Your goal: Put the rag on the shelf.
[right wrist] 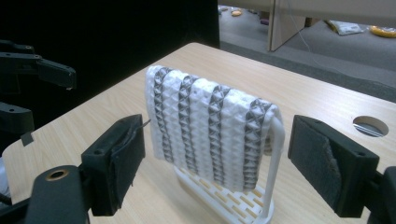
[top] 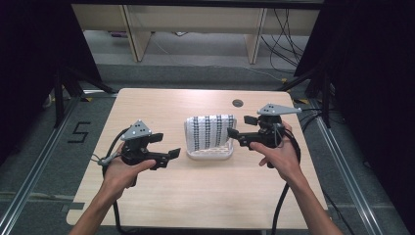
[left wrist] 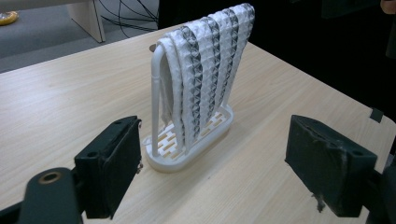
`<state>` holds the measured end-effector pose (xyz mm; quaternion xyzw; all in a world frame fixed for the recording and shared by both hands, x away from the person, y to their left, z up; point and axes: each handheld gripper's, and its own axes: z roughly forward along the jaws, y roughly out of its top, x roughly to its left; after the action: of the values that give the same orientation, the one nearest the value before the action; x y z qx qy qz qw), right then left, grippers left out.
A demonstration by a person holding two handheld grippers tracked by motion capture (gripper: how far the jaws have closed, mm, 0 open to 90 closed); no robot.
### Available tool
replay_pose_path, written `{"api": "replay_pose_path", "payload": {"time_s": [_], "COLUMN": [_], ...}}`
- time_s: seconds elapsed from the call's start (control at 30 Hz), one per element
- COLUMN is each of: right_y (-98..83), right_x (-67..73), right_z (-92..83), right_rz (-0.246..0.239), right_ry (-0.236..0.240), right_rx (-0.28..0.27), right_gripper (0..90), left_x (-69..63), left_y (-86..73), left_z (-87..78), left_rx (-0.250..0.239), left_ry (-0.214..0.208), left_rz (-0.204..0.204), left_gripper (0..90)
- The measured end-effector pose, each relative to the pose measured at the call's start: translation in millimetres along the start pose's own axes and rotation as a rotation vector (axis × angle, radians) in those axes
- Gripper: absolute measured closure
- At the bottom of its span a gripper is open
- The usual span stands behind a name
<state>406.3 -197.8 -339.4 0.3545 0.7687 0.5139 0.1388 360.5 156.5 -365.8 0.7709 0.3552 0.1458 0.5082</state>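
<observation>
— Pale wooden surface [top: 195,196], dark curtains round it. Where's the cloth [top: 211,132]?

— Mid-surface, draped over a white rack [top: 209,154], between both tongs. Right tongs [top: 239,128] sit nearer, left tongs [top: 165,147] further off; both gape, holding nothing.

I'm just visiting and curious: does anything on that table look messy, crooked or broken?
Mostly tidy. The striped cloth hangs neatly over its white rack, which stands upright on the table. One small oddity: the pad on the right gripper looks worn, its facing peeling away. Both grippers, including the left gripper, are open.
</observation>
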Motion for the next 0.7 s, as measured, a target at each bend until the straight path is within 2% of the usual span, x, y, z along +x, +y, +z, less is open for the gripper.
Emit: {"api": "replay_pose_path", "payload": {"time_s": [0.1,0.13,0.17,0.2,0.3,0.33,0.37,0.43,0.47,0.5,0.7], "right_y": [-2.9,-4.1,-4.6,-5.9,-8.4,-9.1,-9.9,-11.1,-12.0,-12.7,-16.9], "right_x": [2.0,4.2,3.5,6.4,6.6,8.1,7.9,9.5,9.0,10.2,12.5], "right_z": [-1.7,-2.7,-4.0,-4.2,-4.8,-5.7,-5.7,-7.9,-7.2,-7.5,-9.2], "right_rz": [-0.005,0.013,-0.009,0.021,0.0,0.017,-0.002,0.008,-0.002,0.011,0.002], "right_ry": [-0.015,-0.017,-0.022,-0.02,-0.008,0.003,-0.005,-0.008,-0.001,0.002,0.001], "right_rx": [-0.004,0.0,0.0,-0.001,-0.009,-0.002,-0.007,0.005,-0.003,-0.002,-0.009], "right_gripper": [19.2,19.1,19.1,19.1,19.0,19.0,19.0,19.0,19.0,19.0,19.2], "left_x": [-1.8,-2.4,-3.3,-4.1,-6.0,-6.5,-6.9,-7.4,-7.7,-7.6,-9.7], "left_y": [-3.5,-4.9,-6.3,-7.8,-11.4,-12.6,-13.8,-16.1,-17.3,-18.2,-25.0], "left_z": [-1.9,-2.5,-2.9,-3.1,-5.4,-5.8,-6.2,-6.7,-6.7,-7.1,-7.8], "left_rx": [-0.003,-0.003,-0.002,-0.007,-0.006,-0.006,-0.004,-0.005,-0.009,-0.007,-0.004], "left_ry": [0.001,0.0,-0.001,-0.004,-0.004,-0.004,-0.006,-0.009,-0.011,-0.01,-0.014], "left_rz": [0.004,0.006,0.007,0.006,0.01,0.011,0.012,0.015,0.015,0.019,0.022], "left_gripper": [17.5,17.5,17.5,17.5,17.5,17.5,17.5,17.5,17.5,17.5,17.5]}}
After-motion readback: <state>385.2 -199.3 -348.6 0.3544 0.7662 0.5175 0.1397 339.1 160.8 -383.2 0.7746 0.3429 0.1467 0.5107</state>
